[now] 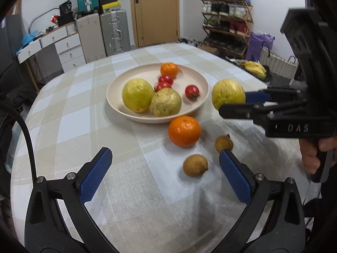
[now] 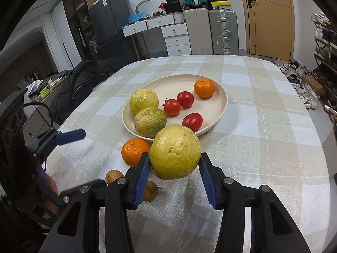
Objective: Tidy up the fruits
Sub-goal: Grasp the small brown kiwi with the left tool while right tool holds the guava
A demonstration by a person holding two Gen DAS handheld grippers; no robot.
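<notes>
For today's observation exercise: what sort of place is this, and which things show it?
Probably a lived-in home, a dining area doubling as storage: a checked tablecloth under a fruit plate, suitcases by the door, and a loaded shoe rack.

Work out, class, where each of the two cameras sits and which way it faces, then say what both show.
Left wrist: sits on the left gripper, looking forward and down over its open fingers at the plate; a hand working the right gripper shows.
Right wrist: sits on the right gripper, looking down over the yellow fruit in its pads; the left gripper's blue pad shows at left.
Shared: plate, orange, two small brown fruits, checked tablecloth, door.
</notes>
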